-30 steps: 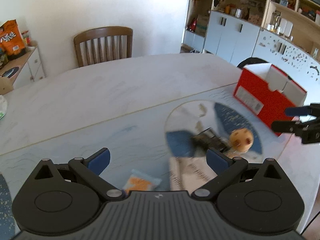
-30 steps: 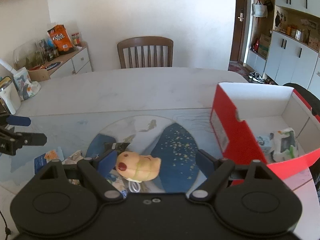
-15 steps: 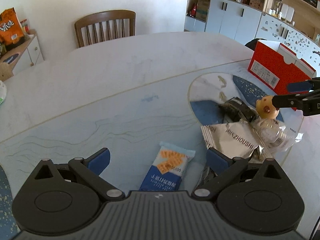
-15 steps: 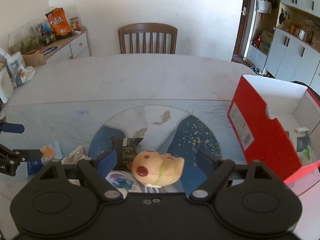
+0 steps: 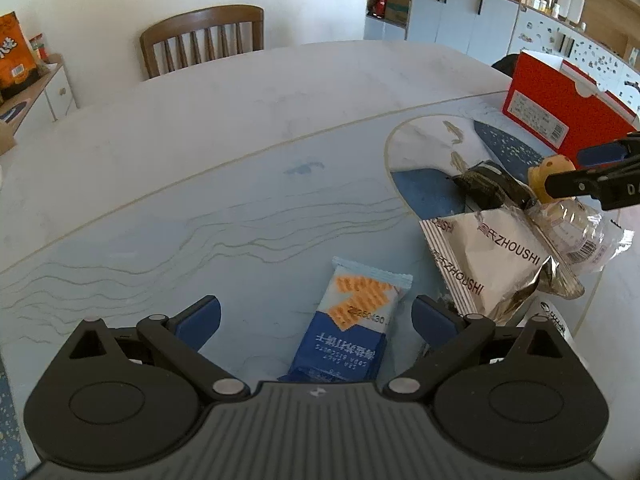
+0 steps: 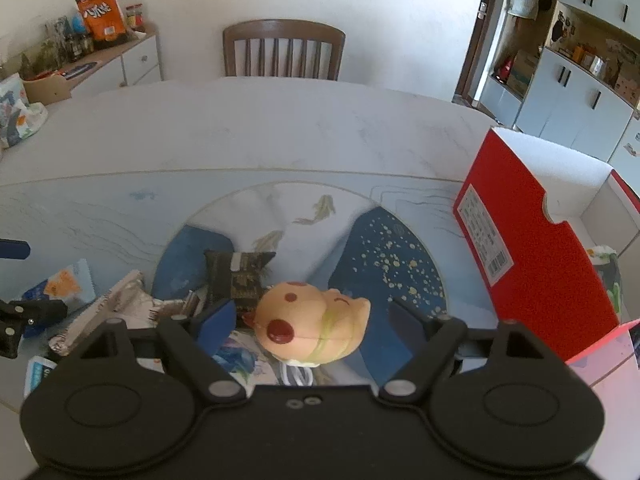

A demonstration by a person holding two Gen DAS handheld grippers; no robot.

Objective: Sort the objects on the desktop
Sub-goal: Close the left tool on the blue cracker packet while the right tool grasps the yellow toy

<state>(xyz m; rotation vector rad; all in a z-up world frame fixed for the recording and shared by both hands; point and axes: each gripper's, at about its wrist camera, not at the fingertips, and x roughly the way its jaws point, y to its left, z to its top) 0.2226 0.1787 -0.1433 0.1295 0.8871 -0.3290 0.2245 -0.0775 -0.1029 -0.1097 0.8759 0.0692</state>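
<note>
On the blue patterned table mat lies a blue cracker packet [image 5: 352, 320], and my left gripper [image 5: 316, 316] hangs open just above it, one finger on each side. A yellow squishy toy [image 6: 312, 324] with red spots lies between the fingers of my right gripper [image 6: 312, 316]. Its jaws are closing, with gaps still on both sides of the toy. A silver snack bag [image 5: 492, 256], a black packet [image 6: 240, 276] and a clear plastic bag [image 5: 580, 232] lie between the two grippers. An open red box [image 6: 532, 248] stands at the right.
A wooden chair [image 6: 284, 52] stands at the table's far side. The red box holds a green-and-white packet [image 6: 608, 268]. A white cable [image 6: 296, 376] lies under the toy. A sideboard [image 6: 120, 60] with snack bags stands by the left wall, cupboards [image 5: 460, 12] at the right.
Both grippers have sunk toward the table. The cracker packet now lies between the left fingers, and the yellow toy sits closer and larger between the right fingers.
</note>
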